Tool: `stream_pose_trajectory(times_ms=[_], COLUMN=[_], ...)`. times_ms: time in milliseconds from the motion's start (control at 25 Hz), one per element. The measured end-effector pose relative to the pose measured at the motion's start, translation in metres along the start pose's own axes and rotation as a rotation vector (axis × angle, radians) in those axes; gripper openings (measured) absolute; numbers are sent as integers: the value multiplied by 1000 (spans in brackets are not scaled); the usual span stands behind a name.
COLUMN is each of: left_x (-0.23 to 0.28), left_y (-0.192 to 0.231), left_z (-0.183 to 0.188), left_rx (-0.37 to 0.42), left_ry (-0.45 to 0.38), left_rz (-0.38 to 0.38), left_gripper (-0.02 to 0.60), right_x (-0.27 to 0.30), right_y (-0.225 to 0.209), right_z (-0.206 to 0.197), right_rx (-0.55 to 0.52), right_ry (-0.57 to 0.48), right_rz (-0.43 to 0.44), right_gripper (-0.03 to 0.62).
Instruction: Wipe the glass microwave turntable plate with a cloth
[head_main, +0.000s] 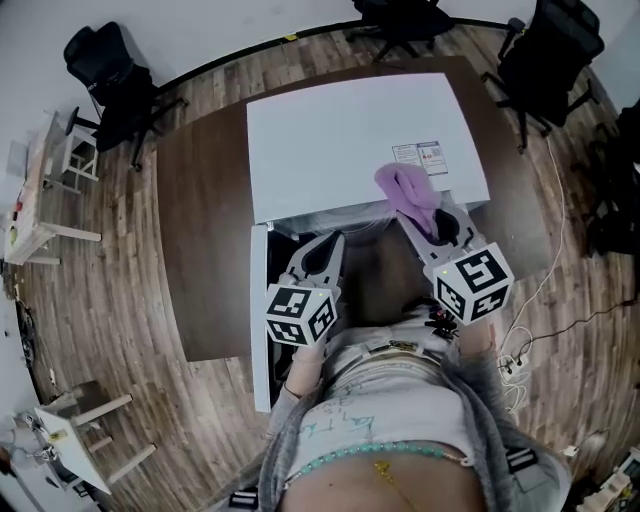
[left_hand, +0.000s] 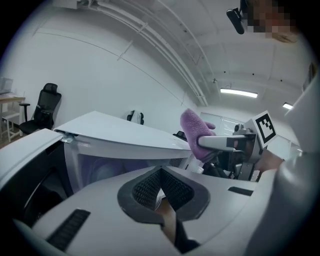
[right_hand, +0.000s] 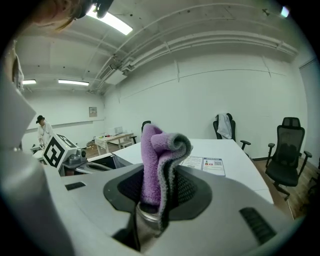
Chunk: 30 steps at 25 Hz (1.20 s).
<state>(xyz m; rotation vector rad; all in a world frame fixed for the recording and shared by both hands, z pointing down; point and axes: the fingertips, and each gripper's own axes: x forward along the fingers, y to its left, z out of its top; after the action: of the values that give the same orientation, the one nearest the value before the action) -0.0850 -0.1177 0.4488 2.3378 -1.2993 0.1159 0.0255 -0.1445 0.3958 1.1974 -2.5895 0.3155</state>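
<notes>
A white microwave (head_main: 350, 135) stands on a brown table (head_main: 200, 250), and its door (head_main: 259, 320) is swung open at the left. The glass plate is not visible; the cavity mouth (left_hand: 105, 167) is dim. My left gripper (head_main: 332, 242) hovers at the cavity opening, shut with nothing between its pads (left_hand: 159, 192). My right gripper (head_main: 422, 218) is shut on a folded purple cloth (head_main: 404, 192), which stands up above the microwave's front right edge. The cloth (right_hand: 159, 165) fills the right gripper view, and the left gripper view also shows the cloth (left_hand: 194, 131) in the right gripper (left_hand: 220, 143).
A label sticker (head_main: 420, 157) lies on the microwave top. Black office chairs (head_main: 548, 55) stand around the table, with one more chair (head_main: 112, 80) at the far left. Cables and a power strip (head_main: 515, 350) lie on the wooden floor at the right. Small white tables (head_main: 40, 190) stand at the left.
</notes>
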Motion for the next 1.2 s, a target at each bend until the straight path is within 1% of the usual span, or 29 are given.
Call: stream_pose_trajectory(times_ms=[120, 320, 480, 640, 840, 1200], left_x=[7, 13, 17, 20, 23, 35], left_y=[-1, -1, 3, 10, 24, 36], left_z=[-8, -15, -18, -24, -37, -57], left_rx=[-15, -45, -58, -70, -82, -67], left_ry=[5, 16, 18, 25, 55, 134], left_rz=[50, 108, 145, 173, 202, 204], left_gripper=[11, 11, 11, 11, 11, 11], right_x=[0, 9, 14, 18, 26, 33], right_y=[-8, -11, -14, -17, -17, -19], right_z=[1, -1, -4, -5, -6, -8], right_rx=[-13, -23, -23, -11, -3, 1], right_ry=[4, 21, 31, 40, 47, 53], right_rz=[41, 113, 146, 156, 159, 148], right_gripper=[120, 120, 120, 120, 120, 132])
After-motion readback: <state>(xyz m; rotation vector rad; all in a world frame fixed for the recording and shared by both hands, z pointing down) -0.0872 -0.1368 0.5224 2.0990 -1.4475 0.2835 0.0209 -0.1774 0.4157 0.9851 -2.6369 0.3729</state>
